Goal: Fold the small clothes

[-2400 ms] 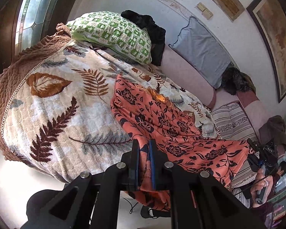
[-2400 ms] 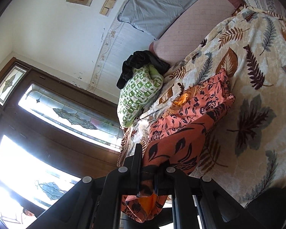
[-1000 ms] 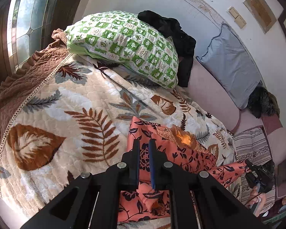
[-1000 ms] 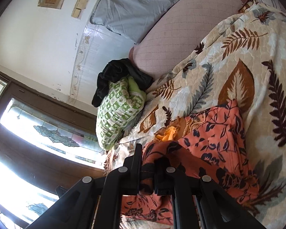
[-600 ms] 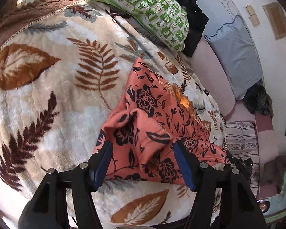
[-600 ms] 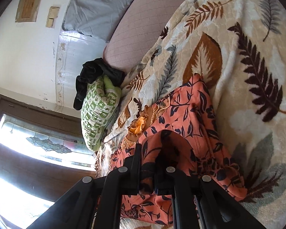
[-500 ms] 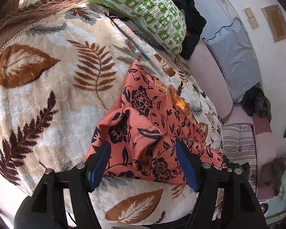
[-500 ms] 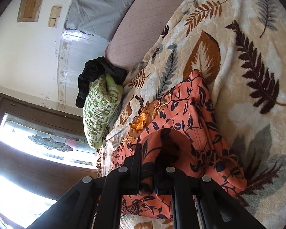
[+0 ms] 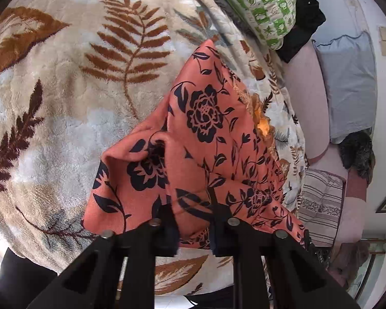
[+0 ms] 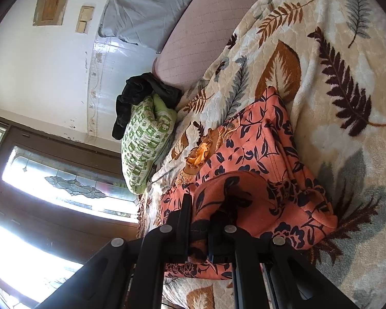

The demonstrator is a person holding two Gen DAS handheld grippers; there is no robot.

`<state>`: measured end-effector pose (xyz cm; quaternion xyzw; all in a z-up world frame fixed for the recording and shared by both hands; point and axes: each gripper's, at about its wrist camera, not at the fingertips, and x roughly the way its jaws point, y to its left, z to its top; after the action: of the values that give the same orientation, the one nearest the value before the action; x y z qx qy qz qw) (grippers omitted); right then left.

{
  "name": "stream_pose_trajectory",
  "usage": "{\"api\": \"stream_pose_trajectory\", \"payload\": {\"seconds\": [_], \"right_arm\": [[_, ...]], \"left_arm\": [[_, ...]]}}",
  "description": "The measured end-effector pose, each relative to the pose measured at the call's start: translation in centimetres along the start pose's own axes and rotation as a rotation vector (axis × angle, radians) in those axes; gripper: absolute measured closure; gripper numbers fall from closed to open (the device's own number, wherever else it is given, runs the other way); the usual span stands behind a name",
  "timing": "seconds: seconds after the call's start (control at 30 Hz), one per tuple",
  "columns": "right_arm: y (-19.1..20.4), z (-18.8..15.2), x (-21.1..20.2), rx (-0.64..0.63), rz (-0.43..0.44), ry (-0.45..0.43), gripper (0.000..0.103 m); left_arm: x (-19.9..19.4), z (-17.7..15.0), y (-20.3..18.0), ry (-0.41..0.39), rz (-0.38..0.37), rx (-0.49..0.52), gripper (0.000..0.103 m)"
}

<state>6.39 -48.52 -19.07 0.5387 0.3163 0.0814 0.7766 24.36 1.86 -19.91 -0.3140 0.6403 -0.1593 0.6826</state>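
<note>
Left claw (image 9: 194,228): jaws closing, a fold of the garment between them; the pads appear to press the cloth at its near edge.
Right claw (image 10: 199,228): jaws narrow, clamped on a bunched fold of the same garment, which arches up over the fingertips.
Garment (image 9: 200,139): salmon-orange cloth with dark flower and leaf print. It lies on the blanket, partly folded, with one raised crease near the left claw and a doubled layer beside the right claw. A small orange trim piece (image 10: 199,155) sits at its far edge, toward the pillow.
Blanket (image 9: 64,103): cream plush with brown and grey fern and leaf pattern; it lies under the whole garment and extends well beyond it on every side.
Pillow (image 9: 265,10): green and white check, at the far end of the blanket, apart from the garment.
Dark cloth (image 10: 141,95): black bundle touching the pillow, on its far side.
Grey cushion (image 9: 350,82): against the wall, well apart from the garment.
Window (image 10: 54,180): patterned glass in a dark frame, beyond the pillow end of the blanket.
</note>
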Motion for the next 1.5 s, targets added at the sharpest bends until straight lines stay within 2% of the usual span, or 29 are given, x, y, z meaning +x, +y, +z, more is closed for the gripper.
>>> {"api": "stream_pose_trajectory", "payload": {"seconds": [0.07, 0.2, 0.3, 0.4, 0.47, 0.53, 0.57, 0.63, 0.67, 0.73, 0.77, 0.8, 0.83, 0.97, 1.03, 1.07, 1.1, 1.13, 1.17, 1.2, 1.27, 1.37, 1.5], "right_arm": [[0.0, 0.4, -0.4, -0.001, 0.001, -0.010, 0.093], [0.5, 2.6, -1.4, -0.011, -0.003, -0.045, 0.093], [1.3, 5.2, -2.1, -0.021, -0.006, -0.105, 0.093], [1.8, 8.3, -2.7, -0.034, -0.012, -0.201, 0.093], [1.4, 10.3, -2.4, -0.016, 0.003, -0.237, 0.093], [0.9, 11.4, -1.1, -0.011, -0.017, -0.203, 0.093], [0.7, 11.6, -0.4, -0.020, -0.045, -0.181, 0.089], [0.1, 11.2, 1.0, -0.056, -0.097, -0.125, 0.089], [-0.6, 11.0, 1.7, -0.063, -0.130, -0.094, 0.085], [-2.2, 10.5, 3.0, -0.067, -0.193, -0.051, 0.058], [-2.9, 10.5, 3.7, -0.071, -0.219, -0.043, 0.027], [-3.4, 10.6, 4.3, -0.084, -0.237, -0.051, 0.021], [-3.6, 10.7, 4.8, -0.108, -0.246, -0.065, 0.021], [-2.6, 11.1, 7.9, -0.191, -0.248, -0.053, 0.023], [-1.5, 11.3, 10.2, -0.266, -0.321, -0.016, 0.025], [-1.3, 11.2, 11.4, -0.291, -0.332, 0.012, 0.033], [-1.4, 11.1, 12.8, -0.308, -0.351, 0.057, 0.046], [-1.7, 10.9, 14.4, -0.324, -0.401, 0.121, 0.057], [-2.0, 10.6, 15.7, -0.339, -0.453, 0.171, 0.079], [-2.3, 10.2, 16.5, -0.355, -0.487, 0.194, 0.088], [-1.8, 9.9, 16.0, -0.366, -0.503, 0.161, 0.094], [0.1, 10.7, 12.5, -0.352, -0.408, 0.016, 0.094], [0.8, 13.2, 9.8, -0.335, -0.398, -0.125, 0.095]], "left_arm": [[-0.6, 0.2, -0.3, -0.034, -0.001, 0.027, 0.092], [-2.8, 2.2, -2.0, -0.083, -0.072, 0.062, 0.093], [-3.7, 5.2, -4.2, -0.119, -0.056, 0.093, 0.093], [-2.4, 8.8, -5.7, -0.114, -0.057, 0.090, 0.093], [-0.5, 10.9, -6.4, -0.106, -0.029, 0.092, 0.093], [1.1, 11.8, -6.7, -0.103, -0.003, 0.101, 0.093], [1.6, 11.9, -6.6, -0.100, -0.005, 0.103, 0.093], [2.1, 11.6, -6.3, -0.102, -0.002, 0.111, 0.093], [2.1, 11.5, -6.1, -0.107, 0.005, 0.117, 0.093], [1.9, 11.3, -5.4, -0.110, 0.000, 0.106, 0.093], [1.6, 11.2, -5.1, -0.112, -0.009, 0.095, 0.093], [1.3, 11.2, -4.8, -0.117, -0.017, 0.089, 0.093], [1.0, 11.1, -4.7, -0.122, -0.022, 0.084, 0.093], [0.5, 10.7, -5.0, -0.123, -0.004, 0.098, 0.093], [0.4, 10.6, -5.2, -0.124, -0.010, 0.099, 0.093], [0.4, 10.7, -5.3, -0.125, -0.013, 0.099, 0.093], [0.4, 10.7, -5.4, -0.124, -0.013, 0.099, 0.093], [0.4, 10.8, -5.4, -0.121, -0.012, 0.099, 0.093], [0.5, 10.9, -5.4, -0.119, -0.011, 0.098, 0.093], [0.5, 10.9, -5.4, -0.117, -0.012, 0.097, 0.093], [0.4, 11.2, -5.3, -0.112, -0.021, 0.090, 0.093], [0.2, 12.1, -6.0, -0.113, -0.034, 0.099, 0.093], [0.7, 14.4, -7.8, -0.144, -0.056, 0.124, 0.092]]}}
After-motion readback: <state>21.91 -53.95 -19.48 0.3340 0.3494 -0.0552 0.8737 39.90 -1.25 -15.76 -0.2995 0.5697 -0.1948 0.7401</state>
